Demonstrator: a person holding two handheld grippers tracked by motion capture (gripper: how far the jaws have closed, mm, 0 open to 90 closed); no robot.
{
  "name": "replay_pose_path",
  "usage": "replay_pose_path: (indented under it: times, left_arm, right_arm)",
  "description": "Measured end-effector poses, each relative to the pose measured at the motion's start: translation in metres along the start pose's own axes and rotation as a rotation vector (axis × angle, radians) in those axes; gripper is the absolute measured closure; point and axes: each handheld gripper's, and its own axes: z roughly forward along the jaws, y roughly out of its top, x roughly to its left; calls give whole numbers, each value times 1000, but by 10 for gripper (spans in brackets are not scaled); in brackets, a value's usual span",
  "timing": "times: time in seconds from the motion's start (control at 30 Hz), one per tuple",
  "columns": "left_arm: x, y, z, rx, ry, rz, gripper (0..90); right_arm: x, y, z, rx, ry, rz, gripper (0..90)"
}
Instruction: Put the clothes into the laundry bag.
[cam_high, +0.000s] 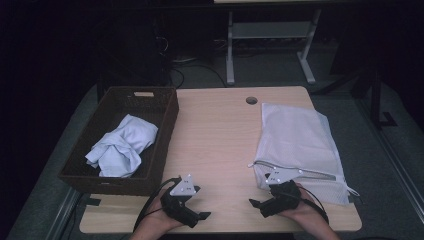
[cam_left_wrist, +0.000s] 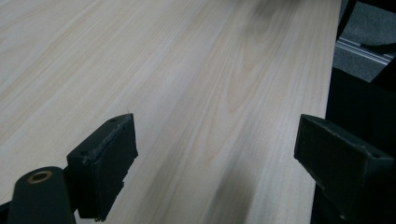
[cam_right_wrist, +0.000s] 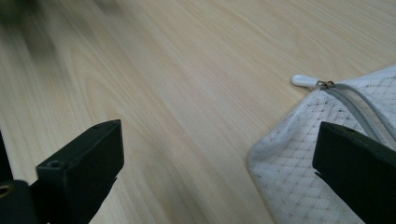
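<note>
- Two grippers rest at the near edge of our wooden table (cam_high: 220, 130), one in each hand, seen from the high view.
- Our left gripper (cam_high: 202, 216) sits at about 7 o'clock on the tabletop, jaws spread wide and holding nothing; in the left gripper view only bare wood grain lies between them.
- Our right gripper (cam_high: 254, 204) sits at about 5 o'clock, jaws likewise released and empty, just beside the near left corner of the white mesh laundry bag (cam_high: 297, 145).
- That bag lies flat on the table's right side, from 2 o'clock down to 5 o'clock; in the right gripper view its zipper pull (cam_right_wrist: 306, 81) points toward 11 o'clock, off the bag's corner and onto the wood.
- At 9 o'clock a dark wicker basket (cam_high: 167, 125) stands on the table's left edge, with a crumpled pale blue cloth (cam_high: 122, 145) inside it.
- We can read no writing: the small tag on the basket's far rim is too small to make out.
</note>
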Motion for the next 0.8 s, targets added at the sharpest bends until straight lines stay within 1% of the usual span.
replay_pose_path:
  times: [0.07,0.13,0.2,0.27,0.33,0.4,0.47,0.63,0.8]
  left_arm:
    - [1,3,-3,12,0,9,127]
    - [1,7,-7,15,-4,7,127]
    - [1,11,-11,22,1,13,127]
    - [2,15,-15,27,1,6,127]
    - [3,18,-19,31,0,8,128]
    - [5,22,-23,38,-5,1,131]
    - [8,25,-26,49,-2,9,131]
    - [12,37,-33,71,-4,8,134]
    - [17,51,-45,96,7,22,136]
  right_arm:
    - [0,1,0,-7,-1,1,18]
    - [0,1,0,-9,0,-7,18]
    - [0,0,1,-5,6,-8,18]
    - [1,-1,3,2,12,-7,18]
    - [2,-1,4,3,14,-9,18]
    - [2,0,5,5,11,-11,18]
    - [3,1,6,6,12,-13,18]
    - [4,1,7,9,10,-15,18]
    - [4,1,7,8,10,-16,18]
